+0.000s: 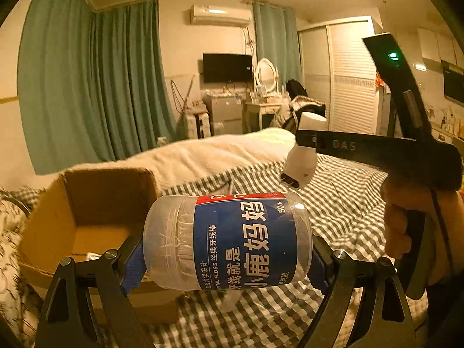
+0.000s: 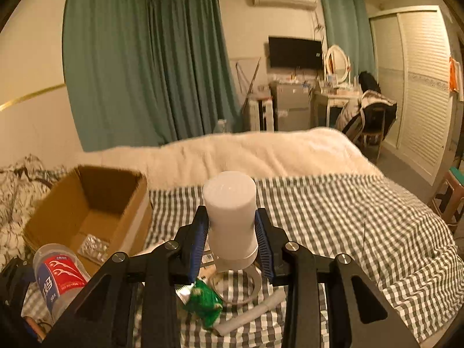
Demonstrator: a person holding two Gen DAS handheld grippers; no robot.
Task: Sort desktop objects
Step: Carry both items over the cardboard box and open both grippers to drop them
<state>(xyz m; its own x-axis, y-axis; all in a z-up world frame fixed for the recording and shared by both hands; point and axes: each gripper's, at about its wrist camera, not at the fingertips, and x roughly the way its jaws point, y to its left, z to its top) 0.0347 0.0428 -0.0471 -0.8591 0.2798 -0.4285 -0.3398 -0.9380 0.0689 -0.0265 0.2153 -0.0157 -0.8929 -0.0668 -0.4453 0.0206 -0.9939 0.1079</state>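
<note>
My left gripper (image 1: 227,256) is shut on a clear dental floss jar (image 1: 229,240) with a blue and red label, held sideways above the checked bed sheet; the jar also shows in the right wrist view (image 2: 58,275). My right gripper (image 2: 232,240) is shut on a white cylindrical device (image 2: 232,217), held upright above the sheet; that device also shows in the left wrist view (image 1: 301,156). An open cardboard box (image 2: 87,203) sits on the bed at the left, with a foil blister pack (image 2: 92,246) inside. The box also shows in the left wrist view (image 1: 95,203).
On the grey checked sheet (image 2: 348,217) under my right gripper lie a green packet (image 2: 203,301), a white tube (image 2: 252,313) and a ring-shaped cord (image 2: 249,287). A white blanket (image 2: 246,150) lies behind. Patterned bedding (image 2: 17,185) is left of the box.
</note>
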